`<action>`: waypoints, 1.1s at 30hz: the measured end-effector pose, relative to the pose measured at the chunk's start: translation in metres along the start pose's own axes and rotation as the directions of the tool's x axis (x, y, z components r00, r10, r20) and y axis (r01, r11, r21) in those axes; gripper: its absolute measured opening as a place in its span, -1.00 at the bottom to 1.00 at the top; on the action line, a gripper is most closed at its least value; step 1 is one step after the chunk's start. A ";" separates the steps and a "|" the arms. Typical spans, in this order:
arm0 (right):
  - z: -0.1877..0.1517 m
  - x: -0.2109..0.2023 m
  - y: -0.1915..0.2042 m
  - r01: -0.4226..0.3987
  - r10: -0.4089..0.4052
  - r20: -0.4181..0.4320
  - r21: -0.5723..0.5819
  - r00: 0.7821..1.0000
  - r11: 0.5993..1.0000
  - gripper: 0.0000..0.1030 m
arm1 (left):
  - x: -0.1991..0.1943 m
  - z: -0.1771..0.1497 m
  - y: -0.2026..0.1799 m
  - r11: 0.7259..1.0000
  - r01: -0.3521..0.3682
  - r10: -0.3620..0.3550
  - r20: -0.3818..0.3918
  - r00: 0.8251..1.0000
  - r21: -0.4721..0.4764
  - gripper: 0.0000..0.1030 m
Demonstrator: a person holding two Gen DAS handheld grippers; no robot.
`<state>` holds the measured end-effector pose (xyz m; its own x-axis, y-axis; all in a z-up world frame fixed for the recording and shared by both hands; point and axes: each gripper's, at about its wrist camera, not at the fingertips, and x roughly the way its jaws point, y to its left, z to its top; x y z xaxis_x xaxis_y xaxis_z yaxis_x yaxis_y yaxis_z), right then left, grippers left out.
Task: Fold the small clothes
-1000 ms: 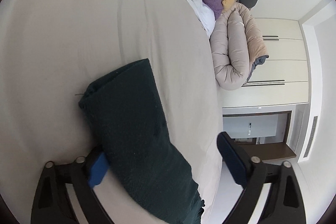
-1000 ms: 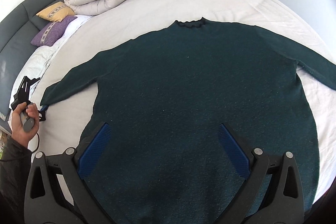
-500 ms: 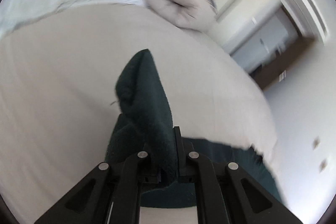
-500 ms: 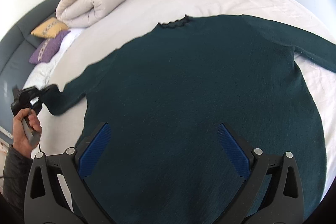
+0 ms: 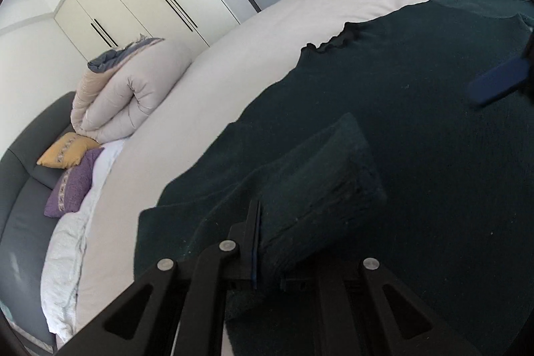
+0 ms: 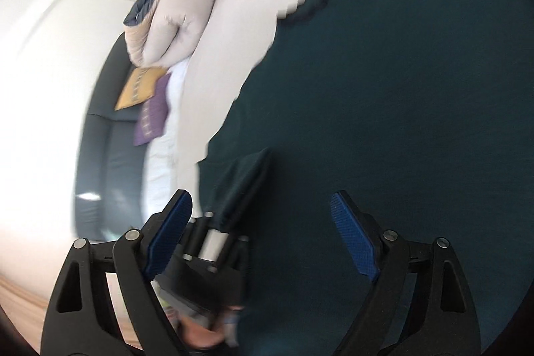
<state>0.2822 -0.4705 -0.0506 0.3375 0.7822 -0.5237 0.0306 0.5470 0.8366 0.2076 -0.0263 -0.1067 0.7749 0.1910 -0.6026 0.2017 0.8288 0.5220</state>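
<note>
- sweater [image 5: 434,155] — dark green, spread flat on the bed [image 5: 207,109], frilled collar toward the wardrobe [image 5: 133,5], body's long axis running from collar back to the cameras.
- sleeve [image 5: 317,182] doubled over onto the body, cuff end lying across the chest.
- left gripper [image 5: 263,252] jaws clamped on the sleeve.
- right gripper [image 6: 260,236] jaws apart and closing — nothing pressed between them, above the sweater.

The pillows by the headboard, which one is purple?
The purple pillow is the one lying lower, nearer the white bedding. The yellow pillow sits just above it, tucked under the rolled-up duvet.
</note>
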 end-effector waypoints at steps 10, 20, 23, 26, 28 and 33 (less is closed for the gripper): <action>0.029 0.131 -0.007 -0.055 0.073 -0.204 0.091 0.976 0.994 -0.30 | -0.007 -0.007 -0.004 1.000 -0.019 0.019 0.020 1.000 0.001 -0.77; 0.055 0.146 0.031 0.130 -0.144 -0.107 -0.134 0.984 0.982 -0.87 | -0.024 -0.005 0.020 0.994 0.034 -0.035 -0.001 0.999 -0.107 0.21; 0.082 0.121 0.036 0.228 -0.233 -0.004 -0.181 0.973 0.957 -0.88 | -0.037 -0.007 0.033 0.969 0.139 -0.140 0.007 0.990 -0.204 0.25; 0.104 0.095 0.036 0.363 -0.352 0.089 -0.191 0.932 0.912 -0.88 | -0.037 -0.010 0.037 0.918 0.264 -0.281 -0.018 0.960 -0.295 0.21; 0.122 0.087 0.031 0.459 -0.438 0.144 -0.195 0.887 0.867 -0.88 | -0.036 -0.009 0.031 0.900 0.309 -0.333 -0.029 0.942 -0.308 0.08; 0.154 0.086 0.013 0.541 -0.512 0.191 -0.151 0.837 0.827 -0.88 | -0.039 -0.004 0.007 0.897 0.352 -0.375 -0.036 0.926 -0.268 0.02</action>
<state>0.4567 -0.4421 -0.0594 0.4471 0.3174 -0.8363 0.0658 0.9208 0.3846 0.1763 -0.0257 -0.0814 0.6209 -0.1147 -0.7755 0.2934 0.9513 0.0943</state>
